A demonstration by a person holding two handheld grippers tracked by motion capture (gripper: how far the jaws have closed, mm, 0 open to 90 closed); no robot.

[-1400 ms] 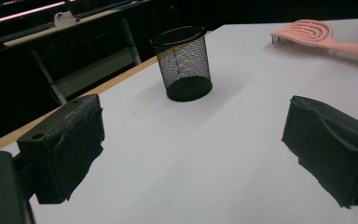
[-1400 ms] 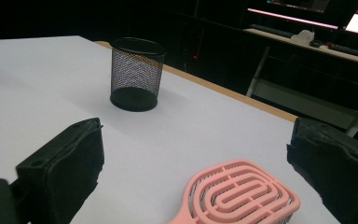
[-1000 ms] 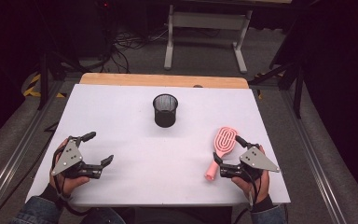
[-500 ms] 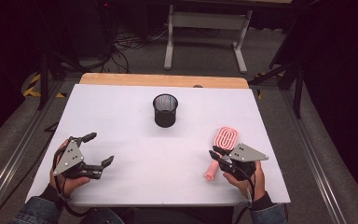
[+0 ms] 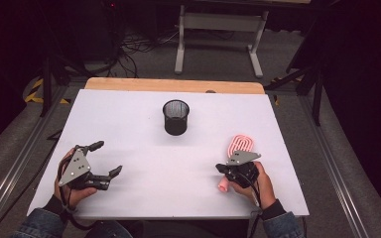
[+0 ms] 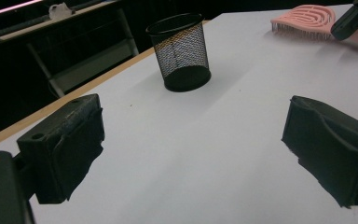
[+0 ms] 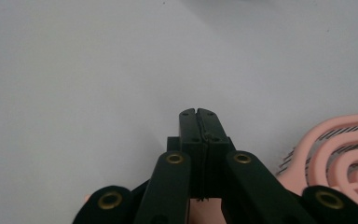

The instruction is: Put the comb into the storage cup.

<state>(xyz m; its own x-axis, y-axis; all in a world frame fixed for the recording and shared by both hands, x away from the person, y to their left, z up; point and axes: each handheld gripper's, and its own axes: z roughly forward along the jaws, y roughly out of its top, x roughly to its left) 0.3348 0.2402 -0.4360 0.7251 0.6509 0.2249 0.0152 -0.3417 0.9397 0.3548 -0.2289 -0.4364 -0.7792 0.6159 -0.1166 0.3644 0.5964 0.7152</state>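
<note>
A pink hairbrush (image 5: 240, 144) lies at the right of the white table (image 5: 129, 114), its handle toward the front edge. My right gripper (image 5: 220, 168) sits over that handle, pointing left. In the right gripper view its jaws (image 7: 196, 114) have just been closing and now meet with nothing between the pads, the hairbrush head (image 7: 345, 154) beside them. A black mesh cup (image 5: 176, 117) stands upright at mid table. My left gripper (image 5: 108, 158) rests open at the front left. The left gripper view looks between its pads (image 6: 65, 144) at the mesh cup (image 6: 182, 51) and the hairbrush (image 6: 303, 16).
The wooden back edge of the table (image 5: 173, 85) runs behind the cup. Beyond it is a dark floor with cables and a metal stand (image 5: 218, 22). White surface stretches between the two grippers and around the cup.
My right gripper has moved left and down over the brush handle, and its jaws have gone from wide apart to closed. The left gripper, the cup and the brush have stayed put.
</note>
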